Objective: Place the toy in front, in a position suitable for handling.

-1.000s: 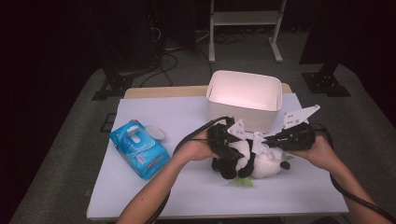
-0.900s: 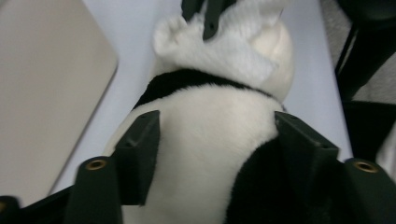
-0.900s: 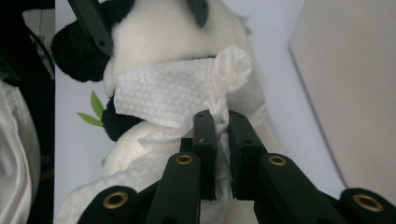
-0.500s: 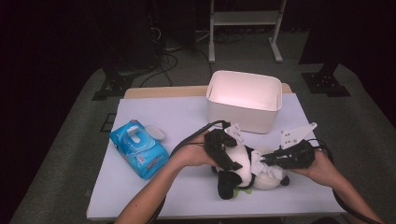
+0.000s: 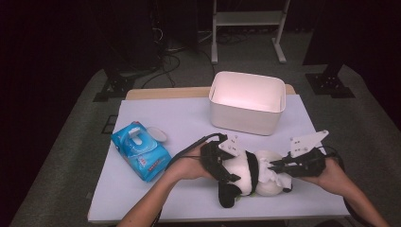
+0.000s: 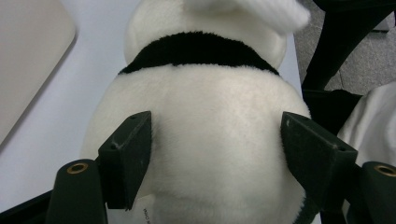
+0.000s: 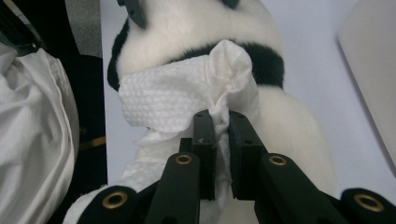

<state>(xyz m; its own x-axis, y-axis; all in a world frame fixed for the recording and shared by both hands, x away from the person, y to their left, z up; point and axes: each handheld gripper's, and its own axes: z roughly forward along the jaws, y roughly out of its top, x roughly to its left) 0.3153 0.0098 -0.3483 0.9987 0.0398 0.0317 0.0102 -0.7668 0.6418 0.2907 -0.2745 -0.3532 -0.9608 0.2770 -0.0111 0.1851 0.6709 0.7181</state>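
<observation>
A black-and-white panda plush (image 5: 250, 177) lies on the white table near its front edge. My left gripper (image 5: 227, 165) comes at it from the left. In the left gripper view its jaws straddle the plush's white body (image 6: 210, 116); they have just been closing and the pads press into the fur. From the right, my right gripper (image 5: 274, 166) is shut on a white wipe (image 5: 276, 175). In the right gripper view the wipe (image 7: 177, 98) is pinched at the tips (image 7: 222, 119) and drapes over the plush (image 7: 187, 23) beside its black band.
A white open bin (image 5: 248, 101) stands behind the plush at the table's far side. To the left lies a blue pack of wet wipes (image 5: 139, 151) with its round lid (image 5: 156, 133) flipped open. The front table edge (image 5: 213, 216) runs just below the plush.
Both hands and the plush have come nearer the table's front edge. My left gripper has shifted its hold on the plush's body. The wipe stays in my right gripper.
</observation>
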